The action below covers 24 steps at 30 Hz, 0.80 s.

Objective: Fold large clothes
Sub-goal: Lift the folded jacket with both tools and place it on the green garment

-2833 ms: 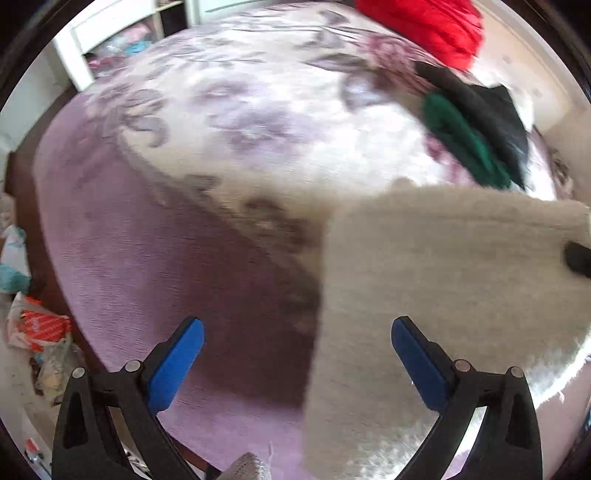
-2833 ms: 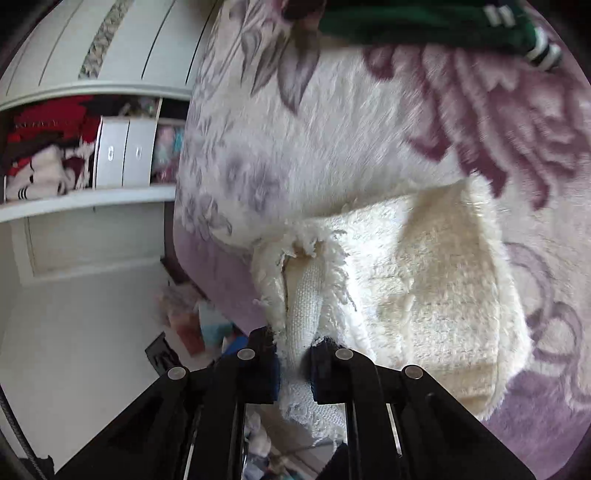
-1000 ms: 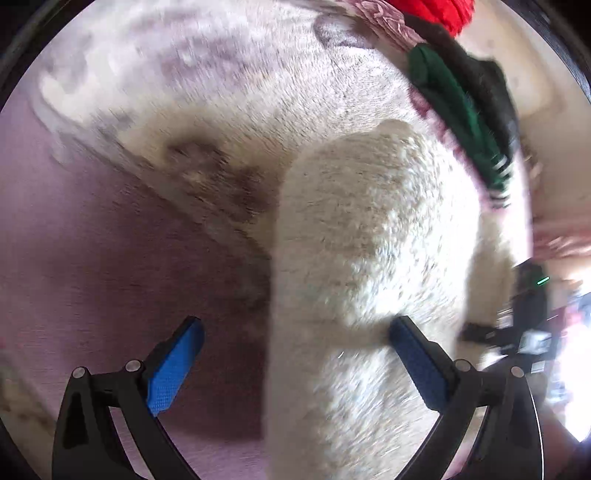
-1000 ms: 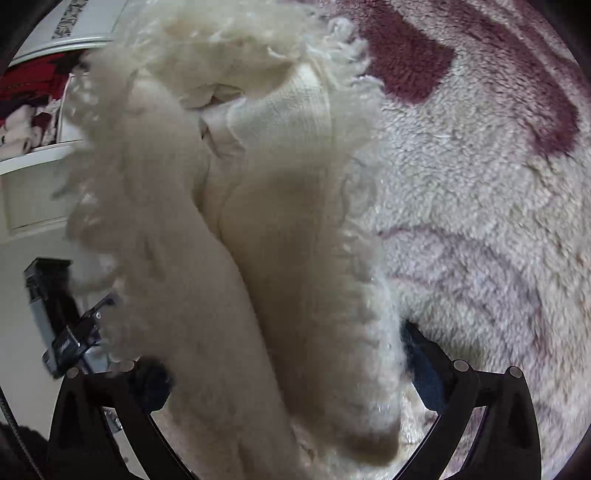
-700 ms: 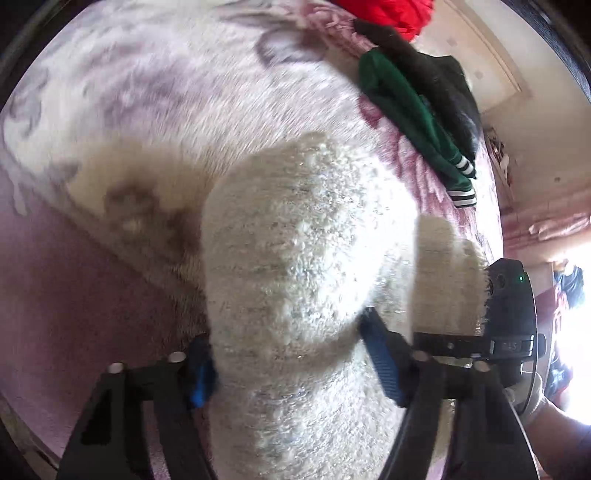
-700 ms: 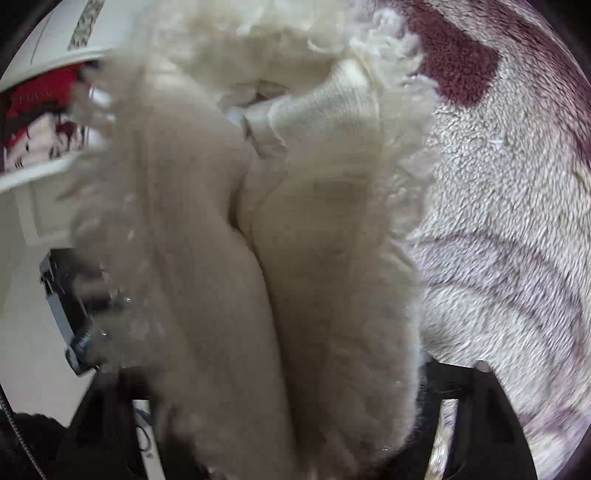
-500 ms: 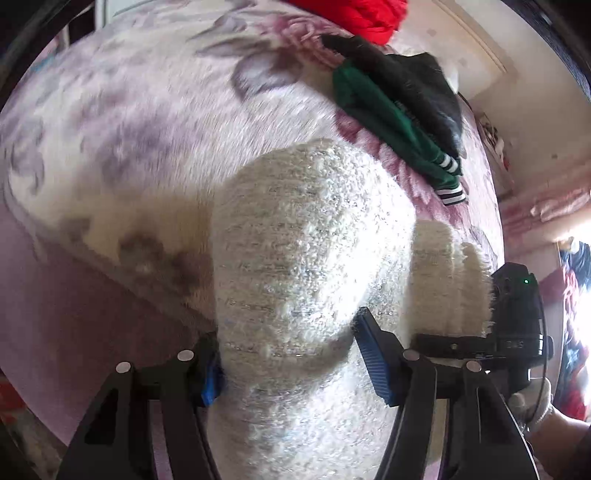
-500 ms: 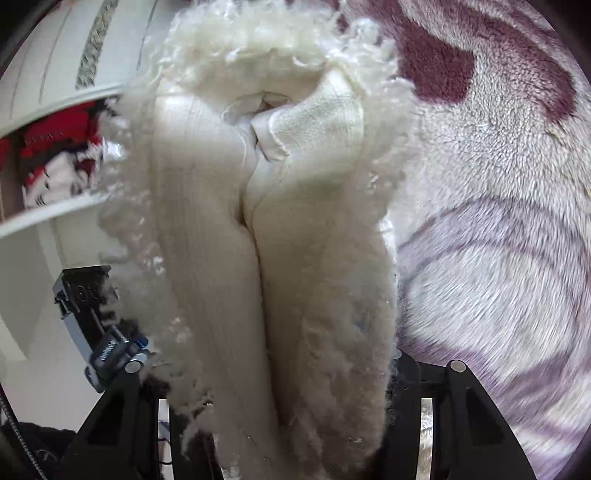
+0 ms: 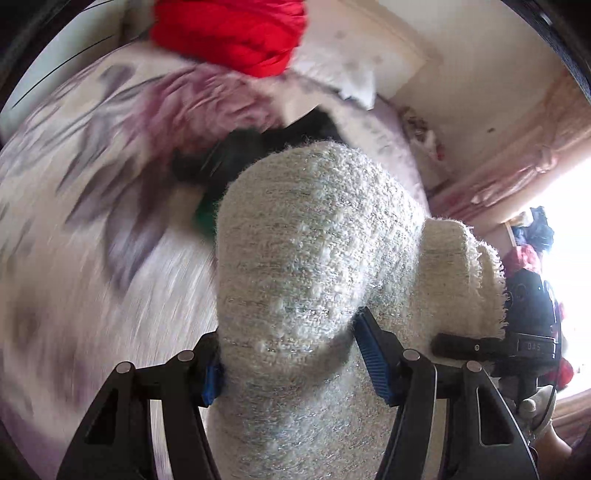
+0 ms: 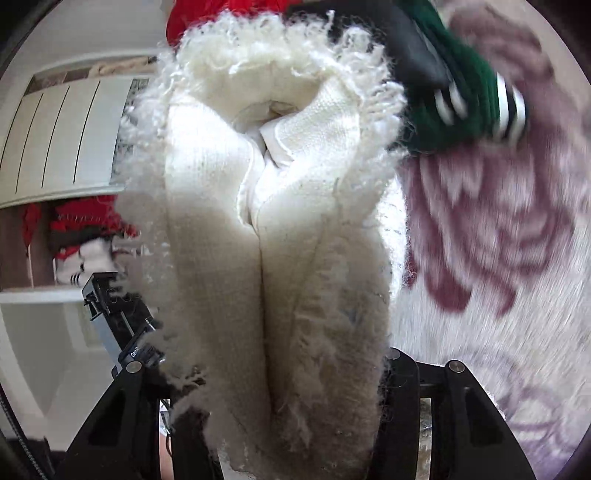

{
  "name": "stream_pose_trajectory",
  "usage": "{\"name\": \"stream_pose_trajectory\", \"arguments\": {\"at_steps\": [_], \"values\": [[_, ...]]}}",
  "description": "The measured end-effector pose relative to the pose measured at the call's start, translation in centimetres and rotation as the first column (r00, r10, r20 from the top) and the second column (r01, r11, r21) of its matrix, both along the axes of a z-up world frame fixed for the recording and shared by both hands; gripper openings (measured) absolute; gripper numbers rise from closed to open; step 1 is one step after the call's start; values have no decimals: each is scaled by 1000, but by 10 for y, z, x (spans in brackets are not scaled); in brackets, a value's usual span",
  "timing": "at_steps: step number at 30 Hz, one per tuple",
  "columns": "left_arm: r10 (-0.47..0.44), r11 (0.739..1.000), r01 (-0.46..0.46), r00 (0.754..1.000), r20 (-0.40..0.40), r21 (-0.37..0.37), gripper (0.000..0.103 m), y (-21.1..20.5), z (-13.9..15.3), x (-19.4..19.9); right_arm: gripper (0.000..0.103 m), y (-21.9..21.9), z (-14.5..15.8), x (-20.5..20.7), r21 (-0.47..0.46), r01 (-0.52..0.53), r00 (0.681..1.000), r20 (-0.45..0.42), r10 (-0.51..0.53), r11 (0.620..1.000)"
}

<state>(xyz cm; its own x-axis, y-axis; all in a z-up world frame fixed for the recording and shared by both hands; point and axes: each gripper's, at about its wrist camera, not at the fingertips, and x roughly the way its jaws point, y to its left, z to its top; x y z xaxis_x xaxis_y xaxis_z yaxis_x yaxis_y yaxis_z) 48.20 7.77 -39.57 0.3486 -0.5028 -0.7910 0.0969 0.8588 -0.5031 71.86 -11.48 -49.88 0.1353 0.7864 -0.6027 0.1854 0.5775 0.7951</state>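
A thick, folded cream fuzzy garment point(image 9: 314, 258) fills the middle of both wrist views, lifted above the bed. My left gripper point(image 9: 291, 365) is shut on one end of the bundle, its blue pads point(image 9: 373, 354) pressed into the knit. My right gripper point(image 10: 280, 387) is shut on the other end of the cream garment point(image 10: 280, 221), where folded layers and fringe show; its fingertips are buried in the fluff. The right gripper point(image 9: 532, 332) also shows at the right of the left wrist view. The left gripper point(image 10: 122, 332) shows at the left of the right wrist view.
Under the bundle lies the bed's purple floral blanket point(image 9: 74, 258). A green and black garment point(image 10: 469, 103) lies just beyond, and a red pile point(image 9: 229, 33) sits at the far end. A white wardrobe with shelves point(image 10: 55, 147) is to one side. A bright window with pink curtains point(image 9: 517, 177) is to the other.
Both grippers went from open to shut on the folded cream garment. They have lifted it off the blanket and carried it toward the green and red clothes.
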Motion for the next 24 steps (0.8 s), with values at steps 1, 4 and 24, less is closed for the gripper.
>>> {"name": "stream_pose_trajectory", "arguments": {"at_steps": [1,4,24], "values": [[-11,1000,11,1000,7,-8,60,-3,3,23,52,-6,11,25,-15,17,1000,15,-17,1000],[-41,999,42,999,23,-20,60,-14,11,104,52,-24,35,95,-65,54,997,56,-51,996],[-81,988,85,996,-39,125,71,-38,-92,270,78,-11,-61,333,-373,-1,1000,-17,-6,928]]}}
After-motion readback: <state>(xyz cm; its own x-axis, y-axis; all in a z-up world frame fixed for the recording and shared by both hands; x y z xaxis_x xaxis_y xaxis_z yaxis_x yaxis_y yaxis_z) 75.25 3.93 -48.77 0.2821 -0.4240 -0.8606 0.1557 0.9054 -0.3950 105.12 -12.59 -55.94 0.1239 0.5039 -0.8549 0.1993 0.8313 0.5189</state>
